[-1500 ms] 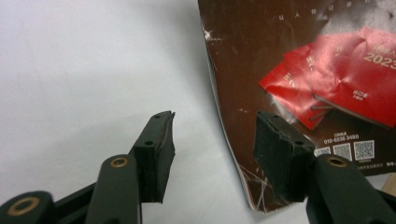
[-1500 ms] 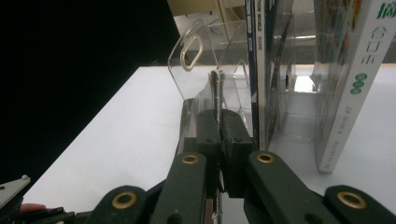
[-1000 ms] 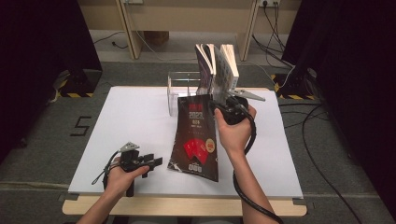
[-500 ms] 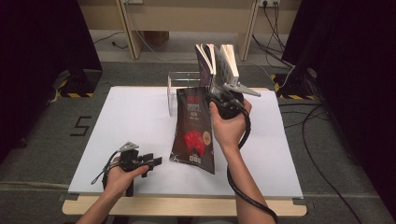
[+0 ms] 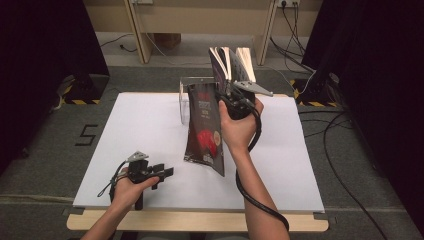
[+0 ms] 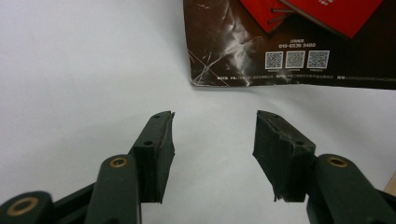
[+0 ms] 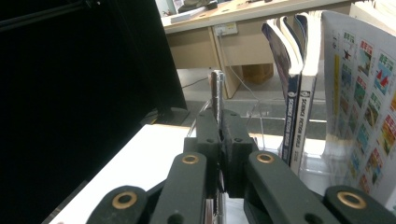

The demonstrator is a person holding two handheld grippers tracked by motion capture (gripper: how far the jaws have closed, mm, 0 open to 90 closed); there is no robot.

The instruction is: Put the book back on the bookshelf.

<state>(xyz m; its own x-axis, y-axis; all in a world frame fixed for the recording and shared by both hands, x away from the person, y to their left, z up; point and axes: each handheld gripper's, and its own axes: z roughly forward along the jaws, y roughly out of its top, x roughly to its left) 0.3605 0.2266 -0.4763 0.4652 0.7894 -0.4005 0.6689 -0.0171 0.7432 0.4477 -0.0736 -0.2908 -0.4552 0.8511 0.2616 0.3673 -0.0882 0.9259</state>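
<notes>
Item: 1 thin dark magazine with a red graphic on its cover, held upright above the white table, its lower edge lifted off the surface, just in front of the clear stand at the far side of the table. Holder: right gripper, its 2 jaws pinched tight on the magazine's top edge; in the right gripper view the thin edge rises from between the closed pads. Beside the magazine, on its right and slightly behind: several upright books standing in the stand; in the right gripper view 2 spines read "Science Fiction World", with an illustrated cover further right. Nearer the person than the magazine, to its left: left gripper, resting low over the table, jaws spread wide with nothing between them; in the left gripper view they point at the magazine's creased bottom corner, apart from it.
</notes>
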